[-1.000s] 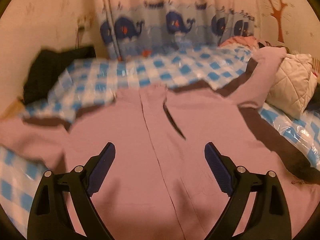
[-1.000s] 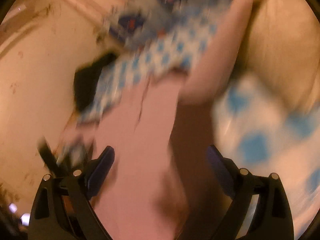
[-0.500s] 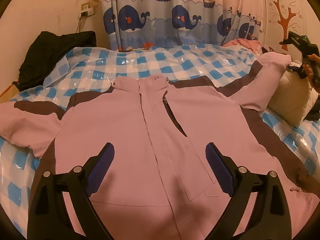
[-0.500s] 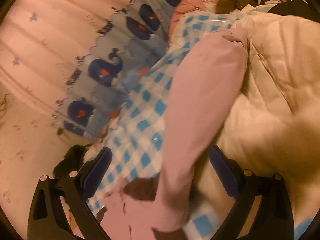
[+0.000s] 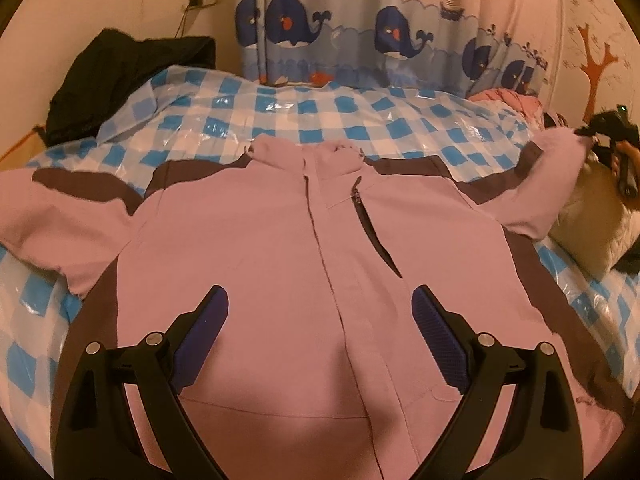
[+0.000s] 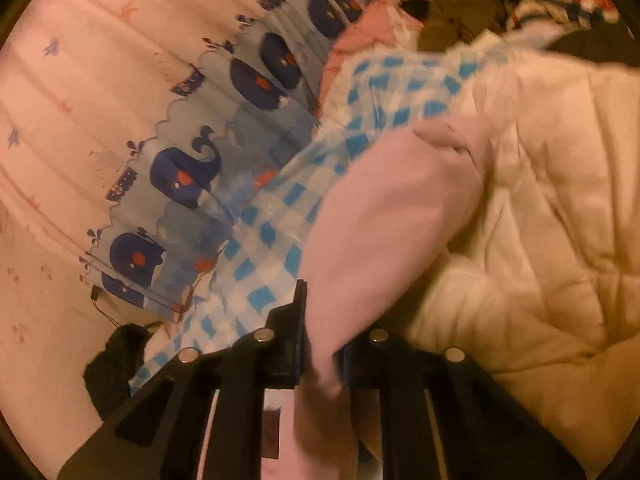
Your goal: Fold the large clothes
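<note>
A large pink jacket (image 5: 260, 264) with dark brown panels lies front up and spread on the blue-and-white checked bed cover (image 5: 328, 120). My left gripper (image 5: 320, 316) is open and empty, hovering above the jacket's lower front. The jacket's right sleeve (image 5: 532, 188) stretches out to the far right, where my right gripper (image 5: 600, 136) holds its end. In the right wrist view my right gripper (image 6: 320, 328) is shut on this pink sleeve (image 6: 392, 216), which runs up between the fingers.
A cream quilted coat (image 5: 592, 224) lies at the bed's right edge, also in the right wrist view (image 6: 552, 208). A black garment (image 5: 120, 76) is heaped at the far left corner. A whale-print curtain (image 5: 360, 40) hangs behind the bed. Pink clothing (image 5: 508, 100) lies far right.
My right gripper has closed on the jacket's right sleeve; it was open around the sleeve half a second ago. The left gripper has stayed open over the jacket front.
</note>
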{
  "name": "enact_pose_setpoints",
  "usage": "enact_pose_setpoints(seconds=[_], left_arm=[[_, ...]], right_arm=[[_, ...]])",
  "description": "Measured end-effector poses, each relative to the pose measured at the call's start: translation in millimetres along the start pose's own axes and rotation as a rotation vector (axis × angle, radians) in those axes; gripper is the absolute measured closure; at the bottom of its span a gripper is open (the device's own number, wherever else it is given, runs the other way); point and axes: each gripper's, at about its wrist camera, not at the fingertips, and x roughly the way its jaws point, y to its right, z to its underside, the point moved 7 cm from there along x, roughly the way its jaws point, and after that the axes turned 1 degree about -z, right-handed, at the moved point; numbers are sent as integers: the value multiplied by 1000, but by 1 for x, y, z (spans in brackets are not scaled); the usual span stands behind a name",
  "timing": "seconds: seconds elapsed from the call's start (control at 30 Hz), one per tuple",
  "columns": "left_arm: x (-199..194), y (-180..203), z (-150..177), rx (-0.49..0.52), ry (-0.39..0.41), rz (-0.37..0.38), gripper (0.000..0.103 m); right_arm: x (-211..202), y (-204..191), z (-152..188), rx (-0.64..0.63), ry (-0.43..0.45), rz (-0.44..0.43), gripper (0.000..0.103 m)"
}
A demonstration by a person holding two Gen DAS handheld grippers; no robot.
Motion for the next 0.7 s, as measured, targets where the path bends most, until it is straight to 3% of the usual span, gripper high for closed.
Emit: enact_pose_setpoints(seconds=[0.17, 0.33, 0.5, 0.6, 0.7], left_arm=[[-3, -19, -8, -39, 24, -30, 14], [-18, -62, -28, -132, 86, -84, 14], [-35, -118, -40, -266, 140, -131, 13], [-42, -147, -42, -346, 158, -145, 13], [-49, -171, -41, -414, 172, -151, 13]], right_arm=[[-18, -63, 5, -176, 69, -61, 89], [-25, -178, 53, -434, 97, -175, 89], [-14, -289, 172, -691, 26, -328, 89], [1, -326, 262, -821, -60, -391, 89], [22, -339, 344, -903, -157, -422, 89]])
